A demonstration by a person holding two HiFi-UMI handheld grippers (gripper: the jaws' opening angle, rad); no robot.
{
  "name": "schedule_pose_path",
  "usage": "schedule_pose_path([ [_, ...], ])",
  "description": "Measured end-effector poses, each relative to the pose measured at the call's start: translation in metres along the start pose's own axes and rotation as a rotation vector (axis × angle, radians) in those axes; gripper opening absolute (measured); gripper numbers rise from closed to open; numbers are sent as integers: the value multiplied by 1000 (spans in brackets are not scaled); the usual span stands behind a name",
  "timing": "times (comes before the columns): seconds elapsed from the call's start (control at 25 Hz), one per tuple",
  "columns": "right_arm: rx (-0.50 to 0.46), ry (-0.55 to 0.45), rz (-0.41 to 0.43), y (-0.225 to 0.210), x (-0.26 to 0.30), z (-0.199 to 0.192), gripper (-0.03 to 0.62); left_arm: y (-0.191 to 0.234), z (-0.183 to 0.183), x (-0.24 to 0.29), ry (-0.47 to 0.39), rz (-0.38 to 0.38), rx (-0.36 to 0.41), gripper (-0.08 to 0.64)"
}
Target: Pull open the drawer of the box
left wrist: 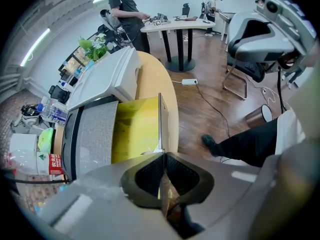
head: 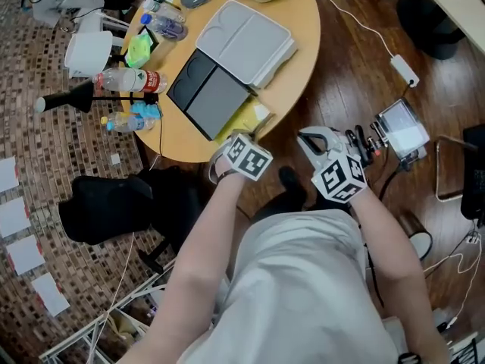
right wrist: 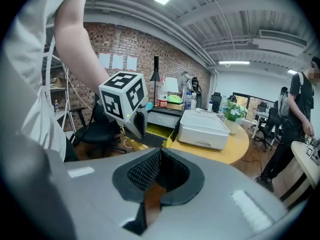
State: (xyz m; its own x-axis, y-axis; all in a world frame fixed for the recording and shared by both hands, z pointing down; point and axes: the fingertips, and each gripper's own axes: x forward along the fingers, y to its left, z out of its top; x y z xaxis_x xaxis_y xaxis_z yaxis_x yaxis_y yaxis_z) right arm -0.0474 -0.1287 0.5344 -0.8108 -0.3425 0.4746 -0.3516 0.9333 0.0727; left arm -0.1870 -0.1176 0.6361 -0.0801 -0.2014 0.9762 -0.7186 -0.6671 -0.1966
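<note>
A dark grey box [head: 208, 89] lies on the round wooden table [head: 299, 21], near its front edge. Its yellow drawer [head: 246, 116] is drawn out toward me. In the left gripper view the drawer [left wrist: 137, 129] shows its empty yellow floor, and its thin front panel [left wrist: 160, 119] runs straight into the jaws. My left gripper [left wrist: 163, 156] is shut on that panel, pointing steeply down at the table edge [head: 256, 130]. My right gripper [head: 312, 136] hangs to the right, off the table, shut with nothing in it [right wrist: 159, 151].
A white lidded case [head: 246, 40] lies just behind the box. Bottles [head: 125, 80] and a white jug [head: 89, 53] crowd the table's left side. A black chair [head: 114, 203] stands on the left; a device [head: 402, 131] and cables lie on the wood floor at right.
</note>
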Motion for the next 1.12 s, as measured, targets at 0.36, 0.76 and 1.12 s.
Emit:
schedule_pose_path([
  [0.36,-42,17,56,17,1,6,8,-25,2,-5,-12,-35,7,23],
  [0.76,-78,43,91,24,-11,7,8,-53,5,-11,-27,-51,1,21],
  [1.12,-93,52,101,24,-21,3,8,-87,3,-10,-18,-93,7,21],
])
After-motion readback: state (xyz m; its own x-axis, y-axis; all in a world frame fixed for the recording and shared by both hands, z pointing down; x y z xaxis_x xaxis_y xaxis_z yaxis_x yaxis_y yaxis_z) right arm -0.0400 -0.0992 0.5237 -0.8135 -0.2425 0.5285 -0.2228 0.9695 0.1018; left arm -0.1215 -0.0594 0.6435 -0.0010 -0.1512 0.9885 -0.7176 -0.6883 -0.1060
